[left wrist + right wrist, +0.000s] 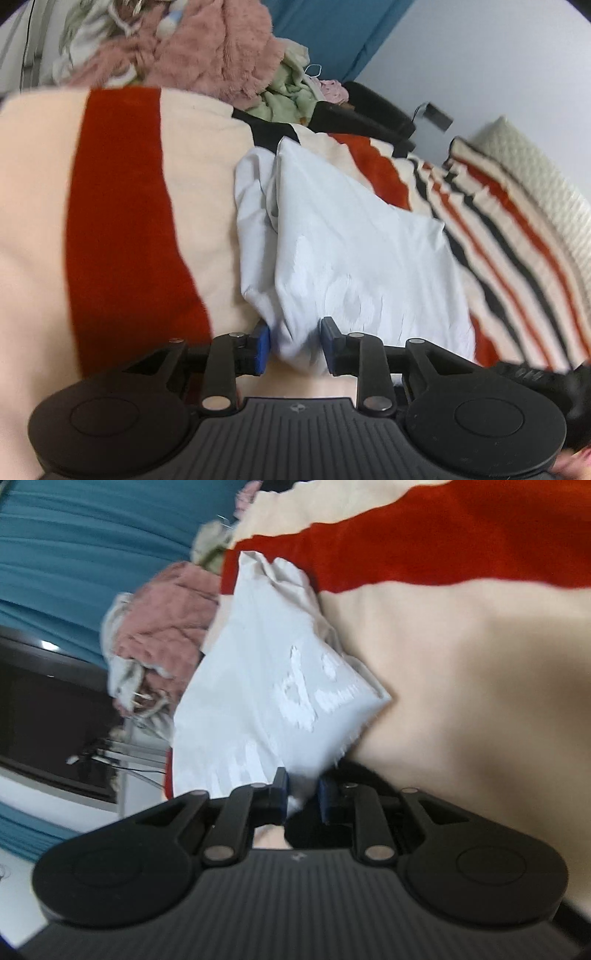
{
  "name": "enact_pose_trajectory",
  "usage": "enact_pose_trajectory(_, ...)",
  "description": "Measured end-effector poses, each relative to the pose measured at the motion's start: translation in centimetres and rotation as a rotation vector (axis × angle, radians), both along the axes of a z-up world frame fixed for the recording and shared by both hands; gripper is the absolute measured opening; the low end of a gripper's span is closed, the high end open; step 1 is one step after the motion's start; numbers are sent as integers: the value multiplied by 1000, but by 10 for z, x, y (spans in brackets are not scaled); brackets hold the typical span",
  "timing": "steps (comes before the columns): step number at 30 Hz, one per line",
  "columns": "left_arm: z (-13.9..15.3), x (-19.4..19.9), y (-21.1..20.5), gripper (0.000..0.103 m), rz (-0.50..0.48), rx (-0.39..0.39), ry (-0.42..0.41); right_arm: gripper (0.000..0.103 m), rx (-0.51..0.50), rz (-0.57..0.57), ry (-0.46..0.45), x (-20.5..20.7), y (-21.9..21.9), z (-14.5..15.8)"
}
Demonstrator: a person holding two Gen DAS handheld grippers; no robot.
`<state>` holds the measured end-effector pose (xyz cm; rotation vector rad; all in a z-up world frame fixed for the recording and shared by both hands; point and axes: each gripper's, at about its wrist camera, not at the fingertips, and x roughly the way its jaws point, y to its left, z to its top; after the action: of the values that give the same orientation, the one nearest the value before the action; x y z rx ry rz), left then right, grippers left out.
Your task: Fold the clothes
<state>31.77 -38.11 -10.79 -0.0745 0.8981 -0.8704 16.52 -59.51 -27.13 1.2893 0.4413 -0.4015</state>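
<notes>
Jaws on both grippers are pinched down on the same white garment [354,258], each with a wad of cloth bunched between its blue pads. The left gripper [295,347] has a lower edge; the right gripper [303,797] has what looks like a corner. The piece sits on a bed, over a cream and red striped blanket [122,221], already doubled over itself, with a layer peeking out along one side.

So I'd say it's mid-fold: at least one fold looks to be in, but it's still held and bunched, not a tidy packet yet. How many folds are left, can't tell.

Left view shows the narrow stripes, a cream pillow [532,173] and a pile of pink fluffy fabric [214,48] beyond the blanket. Right view instead shows the garment's white print [314,690], a teal curtain [92,535] and a dark screen [48,716].
</notes>
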Motion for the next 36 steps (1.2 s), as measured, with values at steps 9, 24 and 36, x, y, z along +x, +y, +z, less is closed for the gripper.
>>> enact_pose_trajectory(9,124,-96,59,47,-16,-1,-198,20,-268,123,68,-54,61,132)
enact_pose_trajectory(24,266,-292,197,81,60,-77,-469,74,-751,146,-16,-168,197,286)
enact_pose_trajectory(36,278,-395,282,103,114,-159,-589,82,-934,74,-50,-220,253,263)
